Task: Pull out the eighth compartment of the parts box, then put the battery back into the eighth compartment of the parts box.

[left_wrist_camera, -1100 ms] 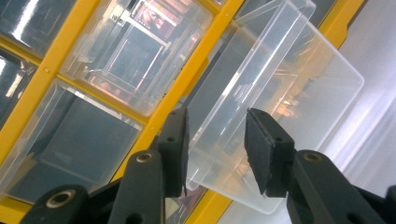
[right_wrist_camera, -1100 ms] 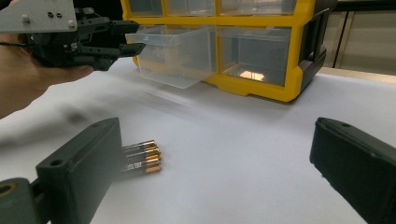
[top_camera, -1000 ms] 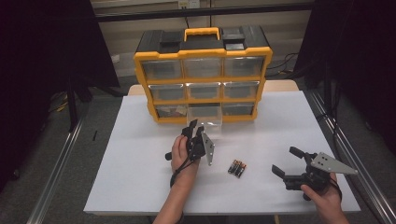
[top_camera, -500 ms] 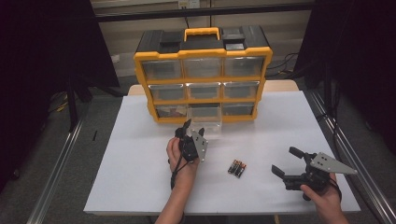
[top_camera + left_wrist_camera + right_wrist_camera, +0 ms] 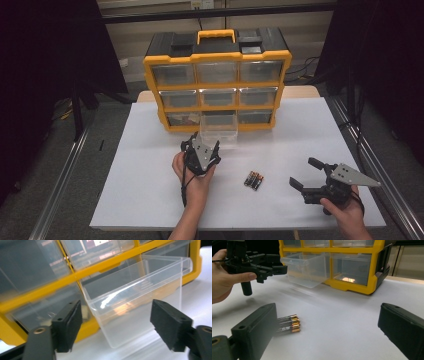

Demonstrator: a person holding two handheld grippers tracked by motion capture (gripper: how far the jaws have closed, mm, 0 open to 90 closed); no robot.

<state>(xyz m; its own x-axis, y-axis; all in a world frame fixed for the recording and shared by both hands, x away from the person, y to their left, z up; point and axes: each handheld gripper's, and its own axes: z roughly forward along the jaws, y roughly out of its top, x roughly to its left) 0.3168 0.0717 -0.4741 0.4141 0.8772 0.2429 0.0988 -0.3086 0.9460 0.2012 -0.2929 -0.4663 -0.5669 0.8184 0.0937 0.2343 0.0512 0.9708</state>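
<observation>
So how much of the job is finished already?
Done: the clear plastic drawer in the bottom row of the yellow and black drawer cabinet is pulled out. In hand: the left gripper, just in front of that drawer, has just been opening its jaws, nothing between them. Probably left: the small batteries lie on the white table, and the open right gripper hasn't picked them up yet.
</observation>
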